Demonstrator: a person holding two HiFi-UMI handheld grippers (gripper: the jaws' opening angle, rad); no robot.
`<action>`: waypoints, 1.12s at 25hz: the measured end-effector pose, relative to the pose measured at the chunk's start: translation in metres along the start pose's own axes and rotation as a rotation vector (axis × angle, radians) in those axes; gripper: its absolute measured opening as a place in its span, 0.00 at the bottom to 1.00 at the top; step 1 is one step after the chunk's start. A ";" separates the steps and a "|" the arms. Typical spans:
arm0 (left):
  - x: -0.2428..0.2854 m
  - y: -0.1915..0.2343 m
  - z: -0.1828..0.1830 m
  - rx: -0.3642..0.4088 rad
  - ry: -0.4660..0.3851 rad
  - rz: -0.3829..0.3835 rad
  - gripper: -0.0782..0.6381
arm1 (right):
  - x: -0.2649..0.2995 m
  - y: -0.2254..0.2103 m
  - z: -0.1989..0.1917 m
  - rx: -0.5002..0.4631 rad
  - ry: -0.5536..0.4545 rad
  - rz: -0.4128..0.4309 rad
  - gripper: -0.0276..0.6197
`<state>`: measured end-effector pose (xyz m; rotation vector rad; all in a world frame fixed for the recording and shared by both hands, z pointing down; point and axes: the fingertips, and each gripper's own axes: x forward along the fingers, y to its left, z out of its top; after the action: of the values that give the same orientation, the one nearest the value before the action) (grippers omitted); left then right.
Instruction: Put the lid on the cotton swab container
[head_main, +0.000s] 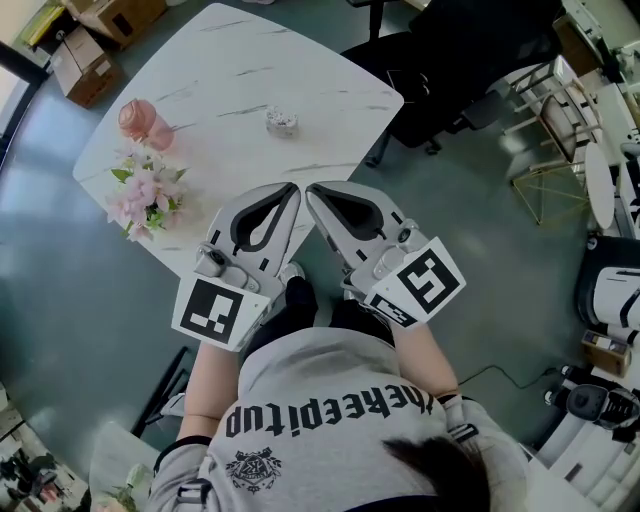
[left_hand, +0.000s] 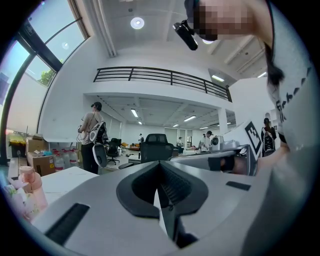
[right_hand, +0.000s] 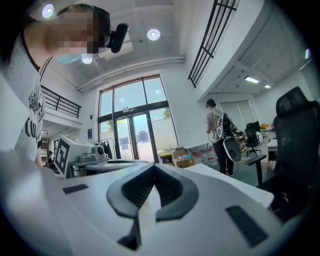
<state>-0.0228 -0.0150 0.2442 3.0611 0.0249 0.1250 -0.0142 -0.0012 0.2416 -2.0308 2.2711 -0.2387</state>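
At the near edge of the table (head_main: 230, 60), the left gripper (head_main: 290, 192) and right gripper (head_main: 314, 192) are both pinched closed and empty. The cotton swab container (head_main: 282, 122) sits well ahead, mid-table. Its lid cannot be made out, so the person should find it first, then open the jaws before reaching.

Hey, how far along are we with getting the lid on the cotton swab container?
Nothing looks done yet. The small container sits untouched on the table; whether it's lidded is too small to tell. In hand: nothing. The left claw and right claw are shut and empty, at the table's near edge. Left: apparently the whole job.
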 end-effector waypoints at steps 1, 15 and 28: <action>0.001 0.002 -0.001 -0.002 0.001 -0.007 0.13 | 0.001 -0.001 -0.001 0.000 0.001 -0.008 0.06; 0.003 0.012 -0.007 -0.008 -0.010 -0.096 0.13 | 0.006 -0.005 -0.003 -0.016 0.007 -0.114 0.06; 0.007 0.024 -0.007 -0.021 -0.017 -0.084 0.13 | 0.018 -0.012 0.001 -0.036 0.010 -0.105 0.06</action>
<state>-0.0164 -0.0382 0.2533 3.0338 0.1501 0.0937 -0.0043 -0.0200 0.2434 -2.1741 2.1932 -0.2173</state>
